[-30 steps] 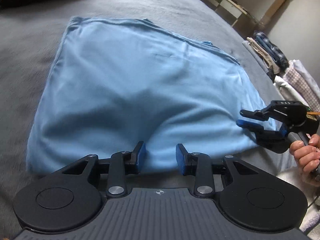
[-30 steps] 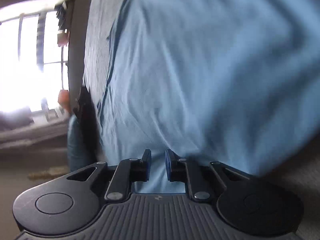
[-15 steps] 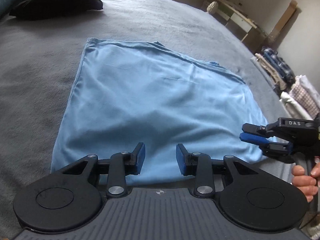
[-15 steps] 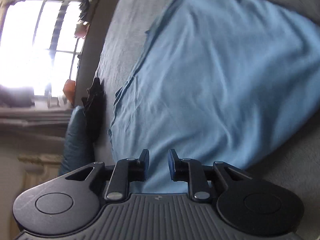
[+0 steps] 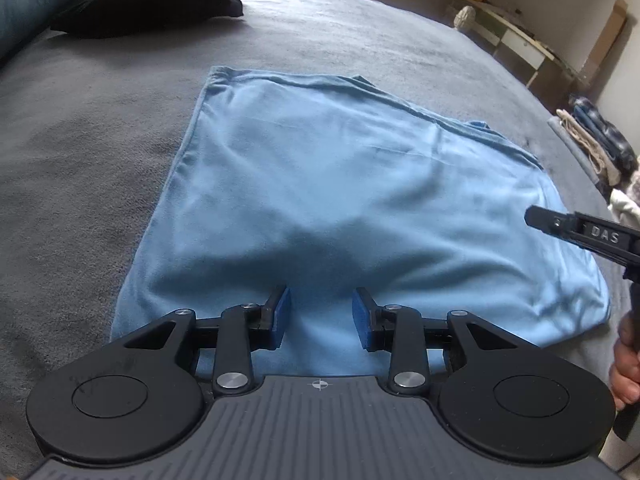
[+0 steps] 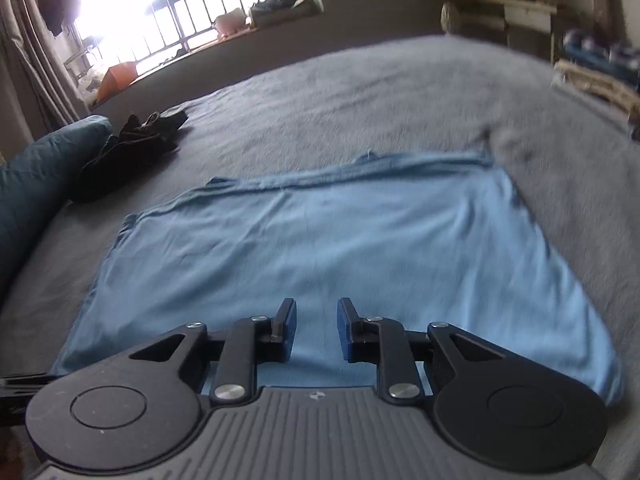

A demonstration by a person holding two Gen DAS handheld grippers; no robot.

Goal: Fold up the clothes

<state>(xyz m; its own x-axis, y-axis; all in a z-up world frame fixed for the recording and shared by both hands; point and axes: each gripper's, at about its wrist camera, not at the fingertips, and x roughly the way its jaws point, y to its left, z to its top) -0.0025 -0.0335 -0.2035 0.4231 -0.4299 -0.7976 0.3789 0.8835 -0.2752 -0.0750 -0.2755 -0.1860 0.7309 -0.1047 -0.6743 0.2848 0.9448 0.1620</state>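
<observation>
**A:** While both cams are up: where's the garment?

**B:** Light blue garment (image 5: 360, 200) lies flat on the grey bedspread (image 5: 100, 140), folded into a rough rectangle. Mostly smooth, with shallow wrinkles along the far edge. The near edge runs under both grippers' view.

**A:** Left gripper?

**B:** Left gripper (image 5: 321, 317) hangs above the near edge, fingers spread, blue pads (image 5: 280, 314) with a clear gap between them. Nothing in the jaws. Can't tell whether the tips touch the cloth.

**A:** Right?

**B:** Right gripper (image 6: 317, 330) is the same: fingers apart, empty, over the near edge of the garment (image 6: 340, 248). In the left view it enters from the right edge, its black body over the garment's right side, with a hand (image 5: 626, 372) on the grip below. That frame cuts its tips off.

**A:** Anything else on the bed?

**B:** Dark clothing heap (image 5: 152, 0) at the far left, well apart from the blue piece, with a teal pillow (image 6: 36, 176) beside it. Stacked folded clothes (image 5: 600, 148) off the right side. Barred window (image 6: 192, 4) behind, blown out. The right view is slightly blurred.
</observation>
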